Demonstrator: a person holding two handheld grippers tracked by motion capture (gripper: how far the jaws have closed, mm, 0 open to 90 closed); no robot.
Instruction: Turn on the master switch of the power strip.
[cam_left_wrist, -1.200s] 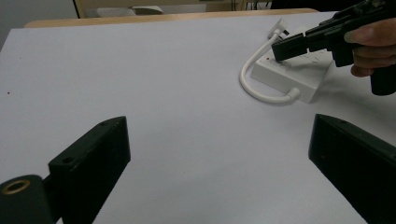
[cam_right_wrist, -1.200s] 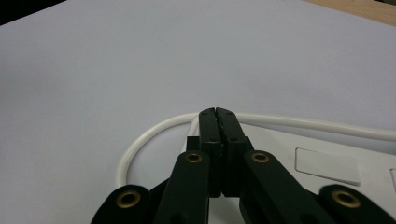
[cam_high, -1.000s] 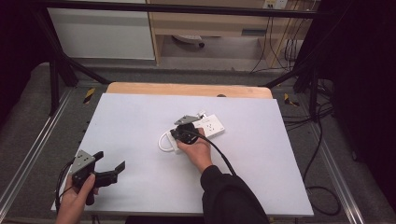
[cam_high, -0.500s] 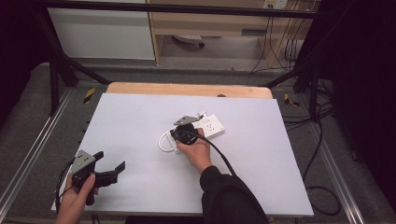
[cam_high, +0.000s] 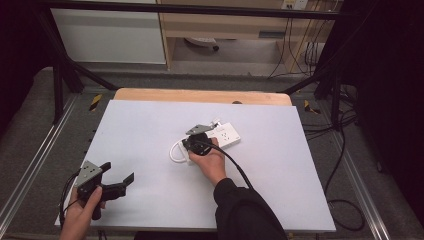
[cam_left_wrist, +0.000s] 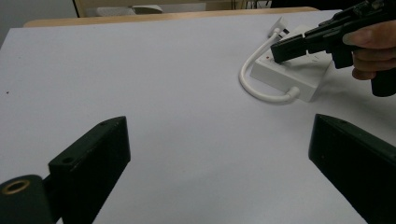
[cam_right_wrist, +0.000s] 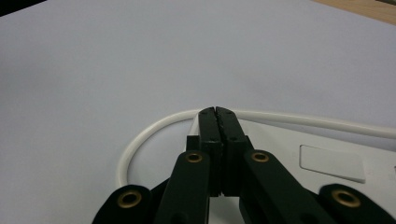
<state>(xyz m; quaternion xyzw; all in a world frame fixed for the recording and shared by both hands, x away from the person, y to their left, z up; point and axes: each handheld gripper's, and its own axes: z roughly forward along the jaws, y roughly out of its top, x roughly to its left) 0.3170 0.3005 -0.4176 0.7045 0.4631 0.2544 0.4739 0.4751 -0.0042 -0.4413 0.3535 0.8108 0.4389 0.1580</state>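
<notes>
White power strip (cam_high: 224, 136), white cable (cam_left_wrist: 257, 88), black gripper (cam_right_wrist: 218, 116), pale grey table (cam_high: 150, 130)

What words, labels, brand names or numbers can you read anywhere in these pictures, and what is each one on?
None can be read.
White rectangular plastic power strip: only socket openings and a small dot near its white looped cable; any marking is too small to read.
Black tools, left and right: no lettering.
Pale grey table mat: blank.
Yellow and black floor markers: stripes, no text.
</notes>
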